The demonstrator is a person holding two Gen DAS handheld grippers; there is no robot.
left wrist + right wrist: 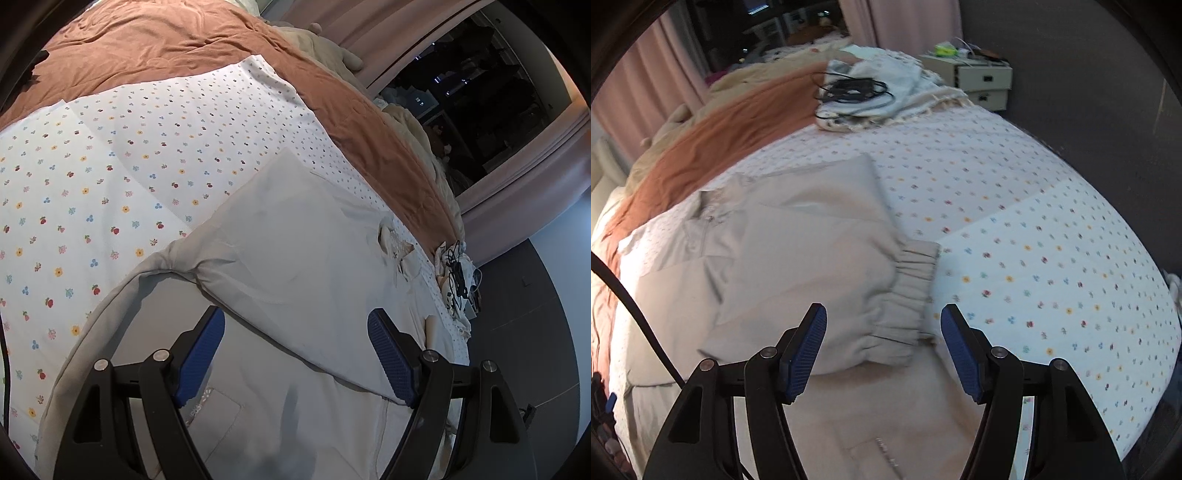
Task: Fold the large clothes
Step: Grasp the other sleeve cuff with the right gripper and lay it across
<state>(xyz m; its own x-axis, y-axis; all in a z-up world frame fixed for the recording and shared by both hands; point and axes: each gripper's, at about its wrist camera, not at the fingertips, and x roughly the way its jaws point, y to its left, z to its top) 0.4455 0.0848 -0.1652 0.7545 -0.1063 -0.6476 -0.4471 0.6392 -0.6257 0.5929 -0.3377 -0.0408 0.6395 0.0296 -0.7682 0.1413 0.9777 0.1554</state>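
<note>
A large beige jacket lies spread on the flower-print bed sheet. One sleeve is folded across its body, with the gathered elastic cuff lying just ahead of my right gripper. The right gripper is open and empty above the jacket. My left gripper is open and empty, hovering over the jacket's lower body near a chest pocket. The collar shows at the far right side in the left wrist view.
A rust-brown blanket and cream bedding lie along the far side of the bed. A pile of light cloth with black cables sits at the bed's corner. A cream nightstand stands beyond. Pink curtains frame a dark window.
</note>
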